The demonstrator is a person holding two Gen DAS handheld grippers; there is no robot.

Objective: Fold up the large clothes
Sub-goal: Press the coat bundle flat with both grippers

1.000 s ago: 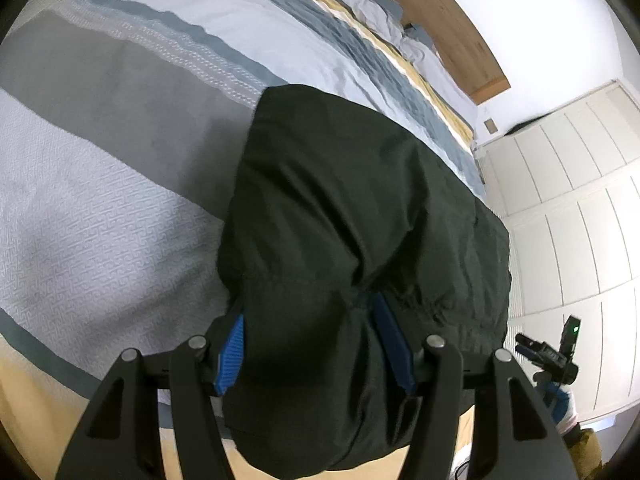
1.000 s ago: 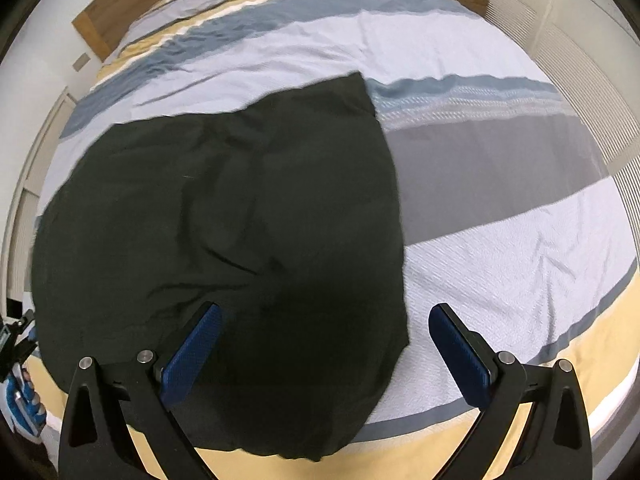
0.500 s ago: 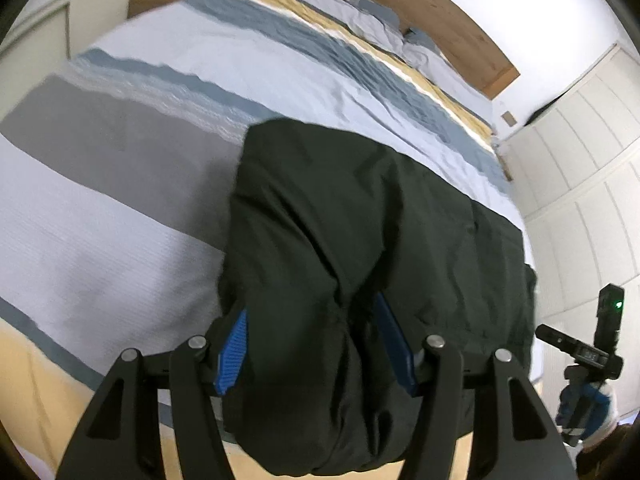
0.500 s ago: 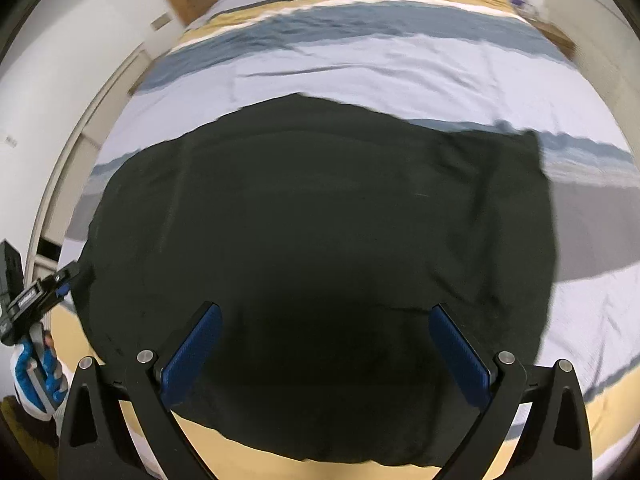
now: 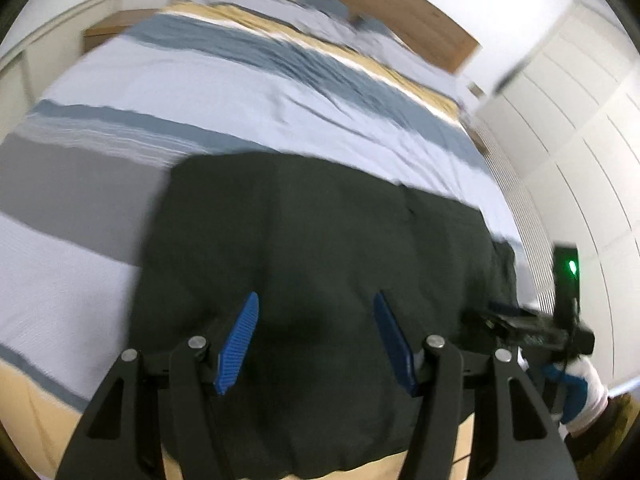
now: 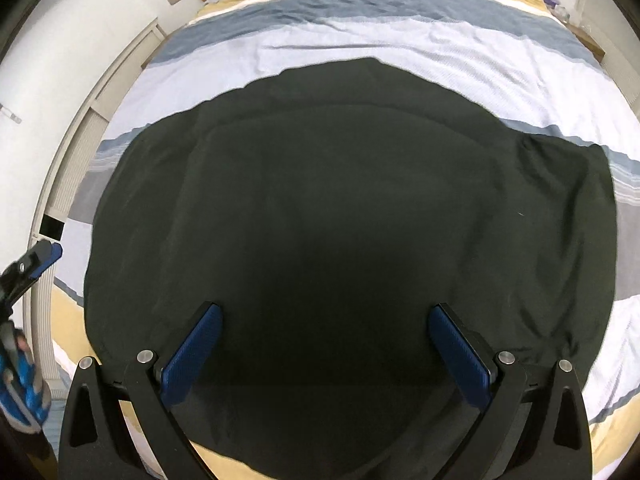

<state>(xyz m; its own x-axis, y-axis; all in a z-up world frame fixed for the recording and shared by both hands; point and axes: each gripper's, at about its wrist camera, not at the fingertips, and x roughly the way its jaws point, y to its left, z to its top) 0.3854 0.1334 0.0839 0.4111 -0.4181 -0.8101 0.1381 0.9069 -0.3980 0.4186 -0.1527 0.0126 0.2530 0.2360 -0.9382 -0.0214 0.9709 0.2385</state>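
Striped bedcover [image 5: 168, 92] fills the left wrist view; the black garment [image 5: 320, 232] lies flat on it, directly ahead of and under the left claw [image 5: 316, 338]. Its jaws stand partly apart with nothing pinched between them.

From the right wrist we see the garment [image 6: 352, 208] spread with its long axis side to side. The right claw [image 6: 320, 354] hangs wide open, empty, over the near hem; we judge it nearer.
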